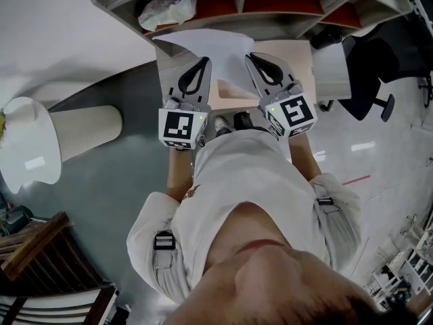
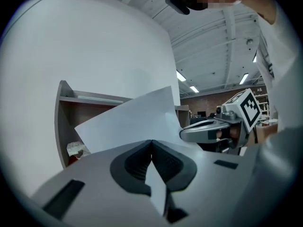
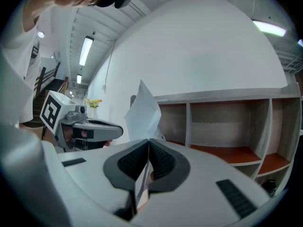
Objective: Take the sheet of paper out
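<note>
A white sheet of paper (image 1: pixel 213 54) is held up in the air in front of a wooden shelf unit (image 1: pixel 291 2). My left gripper (image 1: pixel 203 63) is shut on its left edge and my right gripper (image 1: pixel 254 59) is shut on its right edge. In the left gripper view the sheet (image 2: pixel 130 122) rises from the closed jaws of the left gripper (image 2: pixel 151 143), with the right gripper (image 2: pixel 182 134) to the right. In the right gripper view the sheet (image 3: pixel 144 110) stands edge-on above the shut right gripper (image 3: pixel 149 143), and the left gripper (image 3: pixel 118 131) reaches in from the left.
A crumpled white bag (image 1: pixel 167 9) lies in the shelf's left compartment. A pale table top (image 1: pixel 298 63) sits below the sheet. A ribbed cream lamp (image 1: pixel 64 137) stands at left, a black office chair (image 1: pixel 375 73) at right, a dark wooden chair (image 1: pixel 40 269) lower left.
</note>
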The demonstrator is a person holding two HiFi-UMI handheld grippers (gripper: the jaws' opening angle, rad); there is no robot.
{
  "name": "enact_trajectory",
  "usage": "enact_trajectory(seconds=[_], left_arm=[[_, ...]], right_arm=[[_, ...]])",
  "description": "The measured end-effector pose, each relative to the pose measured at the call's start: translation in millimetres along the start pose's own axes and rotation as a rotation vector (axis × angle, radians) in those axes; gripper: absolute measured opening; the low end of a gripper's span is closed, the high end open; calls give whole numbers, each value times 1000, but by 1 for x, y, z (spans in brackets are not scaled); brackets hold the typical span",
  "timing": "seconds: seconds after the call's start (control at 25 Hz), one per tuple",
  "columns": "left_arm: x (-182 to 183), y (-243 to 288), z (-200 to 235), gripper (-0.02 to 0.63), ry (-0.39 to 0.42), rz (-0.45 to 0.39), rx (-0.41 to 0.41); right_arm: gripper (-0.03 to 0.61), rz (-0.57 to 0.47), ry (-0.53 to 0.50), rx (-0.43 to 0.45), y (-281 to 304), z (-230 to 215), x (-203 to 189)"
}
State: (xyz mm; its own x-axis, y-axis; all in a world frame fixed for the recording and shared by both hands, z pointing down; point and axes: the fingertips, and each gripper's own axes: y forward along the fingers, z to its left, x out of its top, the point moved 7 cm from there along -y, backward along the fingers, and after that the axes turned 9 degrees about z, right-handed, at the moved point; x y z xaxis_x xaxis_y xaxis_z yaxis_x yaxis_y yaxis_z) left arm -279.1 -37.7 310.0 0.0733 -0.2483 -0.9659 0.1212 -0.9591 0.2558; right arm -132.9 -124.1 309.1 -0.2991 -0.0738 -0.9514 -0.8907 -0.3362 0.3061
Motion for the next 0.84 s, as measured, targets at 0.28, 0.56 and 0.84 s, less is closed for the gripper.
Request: enact_trajectory(seconds=[0.28,0.56,0.84], left_arm=[[-3,6,-2,20,7,21,-5],[-2,8,-2,20,14,24,-13],[-5,12,-3,20,6,31,-15]], right_arm=[[20,-4,15,5,1,0,0],[20,-4,21,-2,1,-2,-3],[20,4,21,1,2,-2,-6]])
